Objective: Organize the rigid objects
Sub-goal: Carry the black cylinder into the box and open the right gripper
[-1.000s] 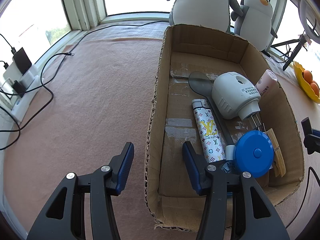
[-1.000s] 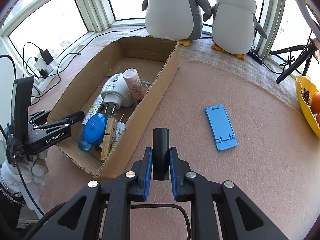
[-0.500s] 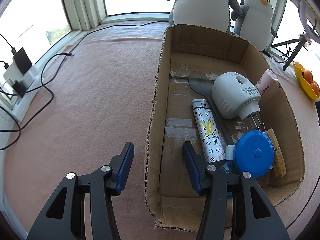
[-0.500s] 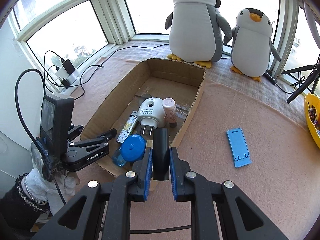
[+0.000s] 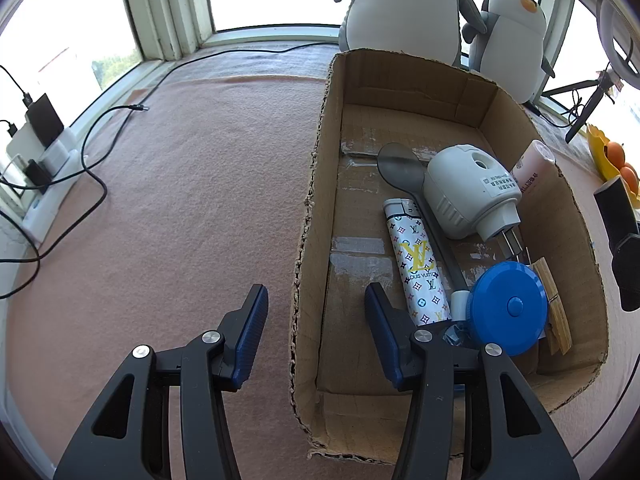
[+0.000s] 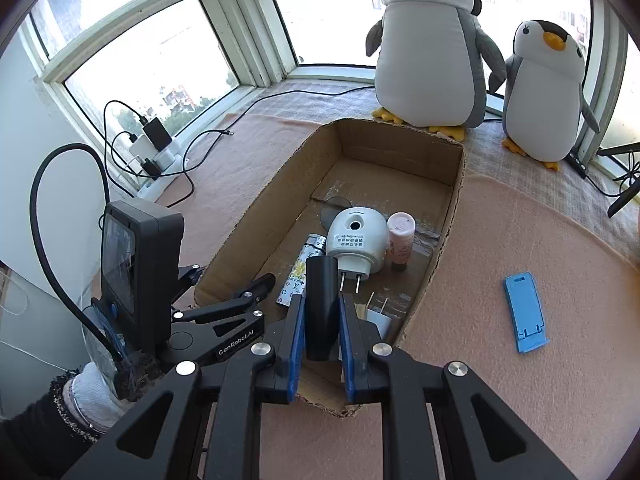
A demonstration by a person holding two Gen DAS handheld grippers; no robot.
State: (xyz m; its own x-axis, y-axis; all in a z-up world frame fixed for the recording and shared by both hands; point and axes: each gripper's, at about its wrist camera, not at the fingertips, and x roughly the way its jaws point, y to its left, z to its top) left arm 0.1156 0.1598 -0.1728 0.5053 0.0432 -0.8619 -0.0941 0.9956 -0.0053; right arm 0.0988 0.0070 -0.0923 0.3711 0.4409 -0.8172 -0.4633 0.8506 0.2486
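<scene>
An open cardboard box (image 5: 316,208) (image 6: 452,216) lies on the pink mat. It holds a white plug-in device (image 5: 464,192) (image 6: 354,240), a patterned lighter (image 5: 416,264), a spoon (image 5: 400,164), a blue round tape measure (image 5: 508,304), a pink tube (image 6: 400,240) and a wooden clothespin (image 5: 554,312). My right gripper (image 6: 321,320) is shut on a black cylinder (image 6: 321,304) above the box's near end; the cylinder shows at the left wrist view's right edge (image 5: 618,224). My left gripper (image 5: 316,320) is open, straddling the box's left wall.
A blue phone stand (image 6: 524,312) lies on the mat right of the box. Two plush penguins (image 6: 428,52) stand behind it. Chargers and cables (image 6: 156,148) lie by the left window. A yellow fruit bowl (image 5: 608,160) sits far right.
My right gripper has carried the black cylinder left and forward, from over the mat to over the box's near end. The left gripper has not moved.
</scene>
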